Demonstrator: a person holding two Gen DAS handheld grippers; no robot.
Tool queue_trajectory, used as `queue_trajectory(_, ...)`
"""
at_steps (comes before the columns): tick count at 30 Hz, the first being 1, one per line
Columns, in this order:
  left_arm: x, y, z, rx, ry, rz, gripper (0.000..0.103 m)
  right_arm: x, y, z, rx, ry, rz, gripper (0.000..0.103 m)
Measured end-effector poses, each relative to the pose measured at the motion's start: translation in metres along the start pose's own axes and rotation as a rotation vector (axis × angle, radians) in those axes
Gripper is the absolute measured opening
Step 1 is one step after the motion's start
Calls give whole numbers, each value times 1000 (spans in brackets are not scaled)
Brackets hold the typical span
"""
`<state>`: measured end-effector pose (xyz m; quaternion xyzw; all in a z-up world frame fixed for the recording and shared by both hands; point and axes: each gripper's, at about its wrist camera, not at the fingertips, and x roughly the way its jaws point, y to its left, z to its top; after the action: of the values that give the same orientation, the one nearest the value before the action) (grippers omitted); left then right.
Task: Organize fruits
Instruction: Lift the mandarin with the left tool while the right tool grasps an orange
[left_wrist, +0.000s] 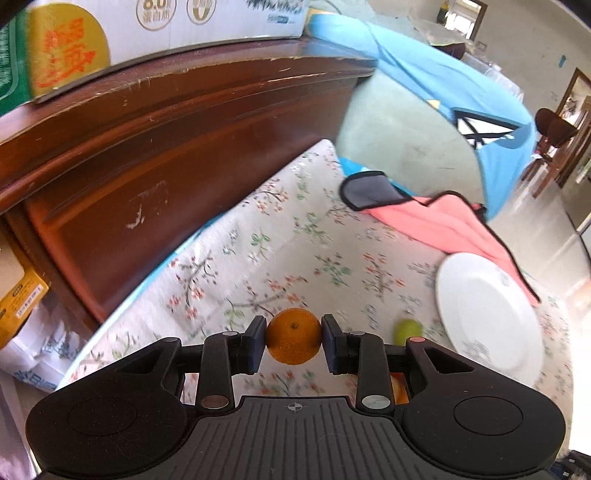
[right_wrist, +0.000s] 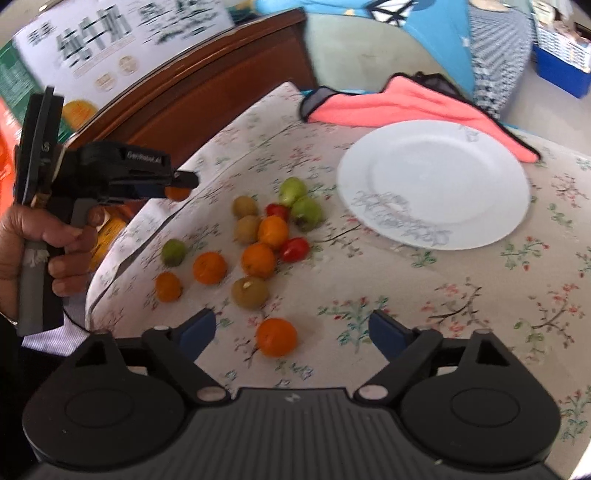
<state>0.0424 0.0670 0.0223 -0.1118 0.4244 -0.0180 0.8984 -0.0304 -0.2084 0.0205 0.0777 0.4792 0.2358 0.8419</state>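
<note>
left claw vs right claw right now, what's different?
The left claw is shut on an orange and lifted off the floral cloth; the right claw is open, empty, with a loose orange on the cloth between its fingers. The white plate is bare. Both are black, hand-held tools with blue pads.
</note>
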Motion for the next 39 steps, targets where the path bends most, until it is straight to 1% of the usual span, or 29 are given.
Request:
queue_trajectory(4, -13, -9, -15, 21, 2, -23, 29, 3, 10, -8, -87, 1, 14, 80)
queue_trajectory(8, -21, -16, -28, 32, 19, -54, 29, 8, 20, -14, -175, 4, 8, 67)
queue_trajectory(10, -22, -21, -33, 44, 26, -60, 29, 11, 22, -16, -193, 10, 7, 62)
queue_trajectory(12, -23, -25, -37, 60, 29, -66, 29, 14, 22, -17, -202, 17, 7, 55)
queue_trajectory(14, -23, -30, -39, 78, 31, -73, 29, 17, 23, -17, -206, 18, 6, 51)
queue_trajectory(19, -24, -36, -40, 108, 20, -72, 29, 20, 24, -17, -207, 6, 4, 48)
queue_trajectory(23, -22, -41, -41, 119, 29, -77, 29, 23, 25, -17, -215, 5, -7, 48)
queue_trajectory(25, -21, -41, -41, 121, 32, -76, 29, 25, 27, -17, -229, 4, -19, 46)
queue_trajectory(28, -22, -42, -41, 122, 31, -75, 29, 29, 28, -18, -245, 11, -31, 38)
queue_trajectory(30, -22, -44, -40, 126, 30, -75, 29, 32, 28, -19, -249, 19, -40, 29)
queue_trajectory(34, -23, -49, -40, 137, 27, -79, 29, 29, 26, -17, -229, 12, -27, 29)
queue_trajectory(39, -25, -57, -39, 155, 8, -91, 29, 16, 23, -7, -203, -39, -26, 28)
